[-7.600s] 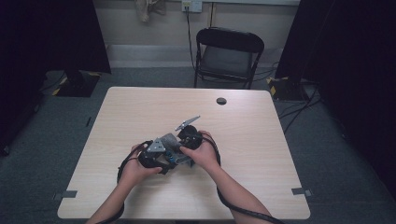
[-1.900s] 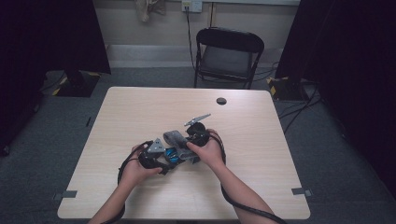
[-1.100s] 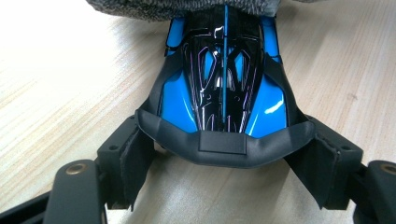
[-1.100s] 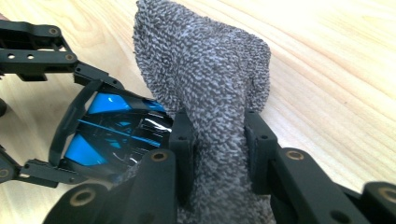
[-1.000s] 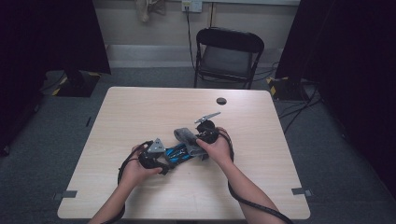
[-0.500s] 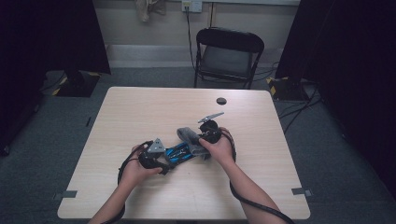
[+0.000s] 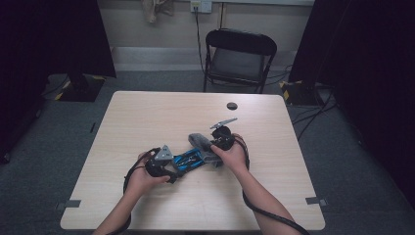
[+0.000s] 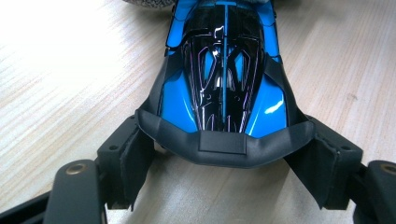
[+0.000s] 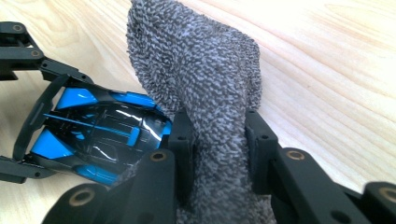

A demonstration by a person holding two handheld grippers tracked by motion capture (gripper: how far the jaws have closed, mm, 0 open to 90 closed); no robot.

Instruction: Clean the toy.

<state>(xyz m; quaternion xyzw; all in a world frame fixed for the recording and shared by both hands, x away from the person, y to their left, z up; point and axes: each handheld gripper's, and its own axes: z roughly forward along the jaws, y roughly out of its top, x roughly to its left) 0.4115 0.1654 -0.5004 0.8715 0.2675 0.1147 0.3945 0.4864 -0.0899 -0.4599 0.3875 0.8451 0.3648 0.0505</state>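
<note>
My counter point(image 7: 147, 117) is pale wood grain, with a small round black disc point(image 7: 231, 105) lying near its far edge. Just behind that edge stands a black folding chair point(image 7: 238, 58) on grey carpet. A cable runs down from a wall socket point(image 7: 201, 6) behind the chair. At far left I see a dark stand base point(image 7: 80, 88) on the floor.
</note>
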